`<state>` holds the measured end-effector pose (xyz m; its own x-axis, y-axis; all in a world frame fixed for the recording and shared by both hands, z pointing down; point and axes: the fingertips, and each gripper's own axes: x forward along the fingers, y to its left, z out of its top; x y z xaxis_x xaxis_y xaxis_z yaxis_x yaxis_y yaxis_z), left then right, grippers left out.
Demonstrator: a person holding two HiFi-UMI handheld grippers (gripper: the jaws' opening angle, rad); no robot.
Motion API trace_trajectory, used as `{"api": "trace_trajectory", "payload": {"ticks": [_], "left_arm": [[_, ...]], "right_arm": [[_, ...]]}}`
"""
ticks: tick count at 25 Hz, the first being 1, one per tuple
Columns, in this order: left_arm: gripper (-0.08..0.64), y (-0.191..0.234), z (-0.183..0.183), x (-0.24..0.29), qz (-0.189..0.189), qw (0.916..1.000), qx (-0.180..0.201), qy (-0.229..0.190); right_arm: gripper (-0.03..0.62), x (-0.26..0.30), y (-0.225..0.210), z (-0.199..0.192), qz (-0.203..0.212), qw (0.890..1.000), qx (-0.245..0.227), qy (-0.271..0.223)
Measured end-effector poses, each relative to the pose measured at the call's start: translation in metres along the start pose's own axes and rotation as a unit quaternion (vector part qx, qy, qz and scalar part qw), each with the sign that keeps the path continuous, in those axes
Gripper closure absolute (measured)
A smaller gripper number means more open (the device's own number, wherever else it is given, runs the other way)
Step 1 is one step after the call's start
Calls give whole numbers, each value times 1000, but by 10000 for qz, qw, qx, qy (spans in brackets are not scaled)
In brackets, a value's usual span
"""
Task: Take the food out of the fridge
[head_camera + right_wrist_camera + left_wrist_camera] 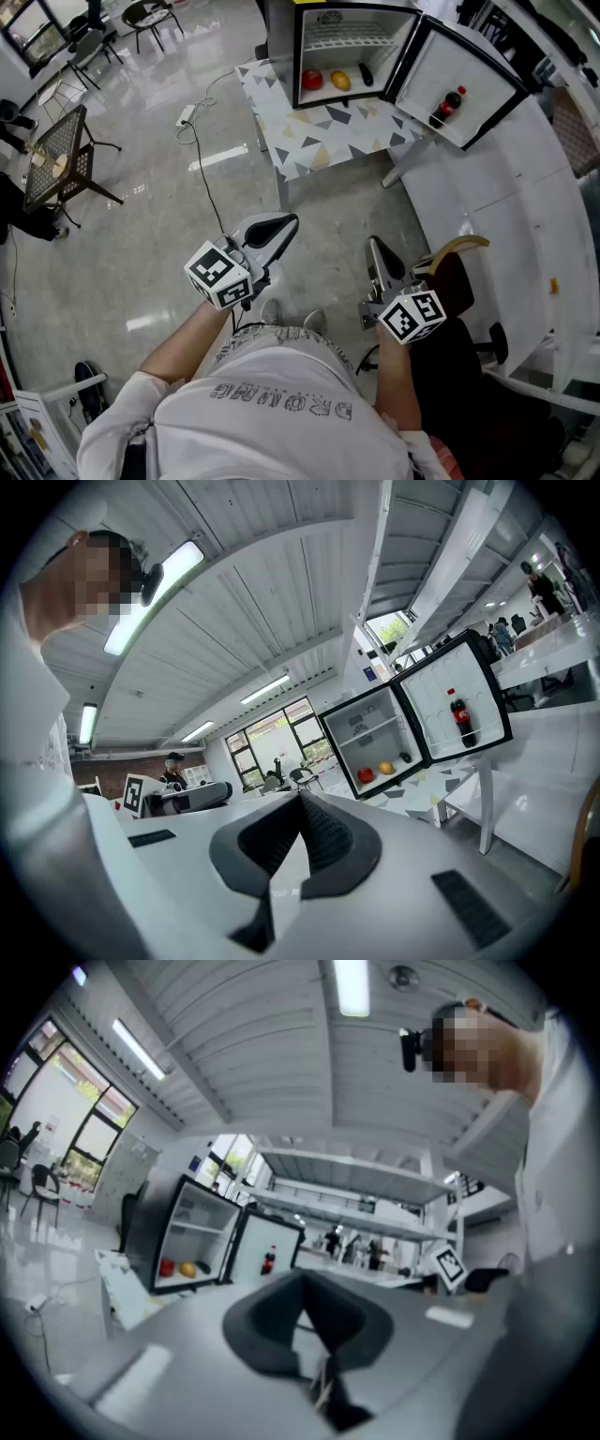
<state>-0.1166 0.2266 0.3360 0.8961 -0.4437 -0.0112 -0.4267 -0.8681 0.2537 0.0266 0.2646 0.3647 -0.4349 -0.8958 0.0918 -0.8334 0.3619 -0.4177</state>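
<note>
A small black fridge [352, 14] stands open on a low table with a triangle-patterned top [319, 136], far ahead of me. On its floor lie a red apple [311, 79], an orange fruit [340, 81] and a small dark item [366, 74]. A cola bottle [450, 103] stands in the open door's shelf. My left gripper [284, 224] and right gripper [374, 247] are held close to my body, both shut and empty, well short of the fridge. The apple [365, 774], fruit [385, 768] and bottle [459, 716] show small beyond the right gripper [300, 803]. The left gripper [302, 1283] also faces the fridge [183, 1232].
A white curved counter [525, 234] runs along the right, with a dark chair [459, 281] beside my right hand. A power strip and cable [186, 114] lie on the glossy floor at left, near mesh chairs [61, 159]. A person [173, 766] stands far off.
</note>
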Motion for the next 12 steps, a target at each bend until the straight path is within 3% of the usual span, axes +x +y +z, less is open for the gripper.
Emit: {"api": "trace_trajectory", "payload": {"ticks": [12], "left_arm": [[552,-12,-3,9,101,9999,33,-35]], "right_arm": [[601,-8,-11,13,25,9999,18,-132]]}}
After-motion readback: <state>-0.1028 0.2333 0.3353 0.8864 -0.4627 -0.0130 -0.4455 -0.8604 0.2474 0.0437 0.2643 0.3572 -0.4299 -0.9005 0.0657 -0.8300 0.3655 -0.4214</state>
